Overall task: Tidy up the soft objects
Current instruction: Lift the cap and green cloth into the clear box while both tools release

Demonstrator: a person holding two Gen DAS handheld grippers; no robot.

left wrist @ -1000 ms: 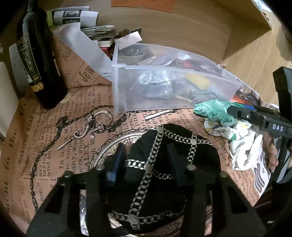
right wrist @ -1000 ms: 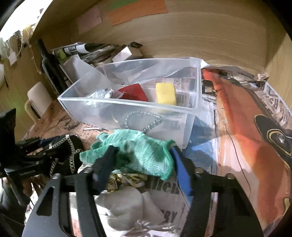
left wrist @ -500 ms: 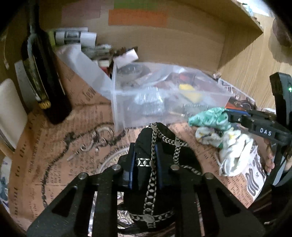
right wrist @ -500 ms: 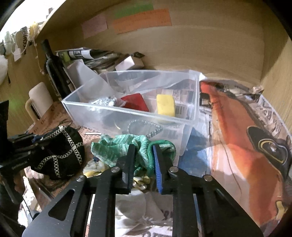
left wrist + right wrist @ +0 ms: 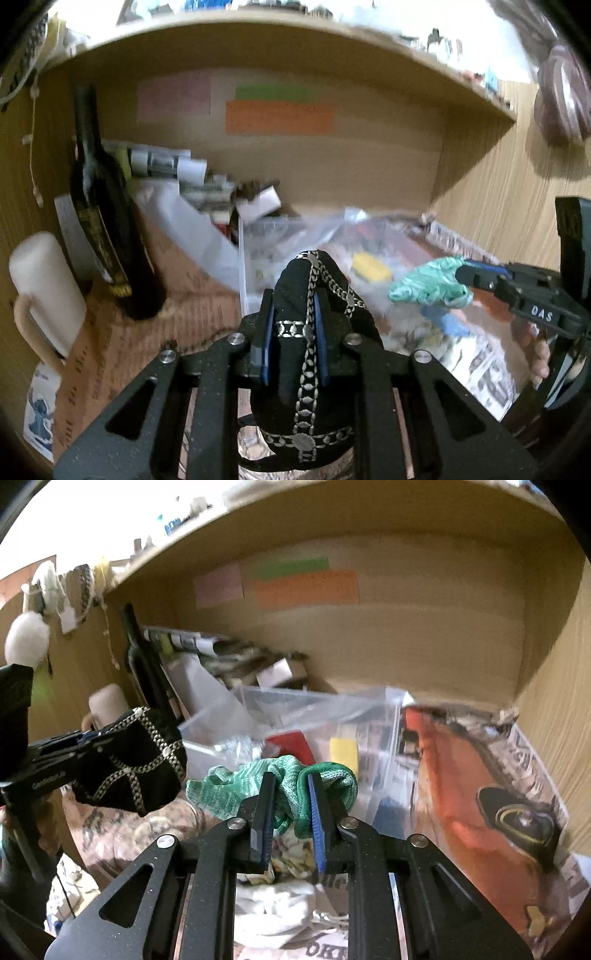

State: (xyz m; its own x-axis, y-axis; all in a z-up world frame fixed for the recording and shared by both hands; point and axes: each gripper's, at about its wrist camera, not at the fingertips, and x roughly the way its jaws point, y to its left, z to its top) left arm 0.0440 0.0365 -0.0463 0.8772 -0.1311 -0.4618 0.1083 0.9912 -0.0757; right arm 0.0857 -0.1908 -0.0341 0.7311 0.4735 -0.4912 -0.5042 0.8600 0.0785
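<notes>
My left gripper [image 5: 293,314] is shut on a black cloth pouch with silver chain trim [image 5: 314,369] and holds it in the air in front of a clear plastic bin [image 5: 295,236]. The pouch also shows in the right wrist view [image 5: 133,768]. My right gripper [image 5: 290,797] is shut on a green knitted cloth [image 5: 236,786] and holds it lifted near the bin [image 5: 314,709]. The green cloth also shows in the left wrist view [image 5: 428,284]. White and patterned cloths [image 5: 273,912] lie on the desk below my right gripper.
A dark wine bottle [image 5: 107,229] and a white mug [image 5: 40,295] stand at the left. The bin holds a yellow sponge [image 5: 343,751], a red item [image 5: 291,742] and crumpled foil. Papers and boxes [image 5: 207,184] sit behind it. A shelf runs overhead.
Both grippers closed on their cloths, the left on the black pouch and the right on the green cloth, and then lifted them off the desk toward the bin.
</notes>
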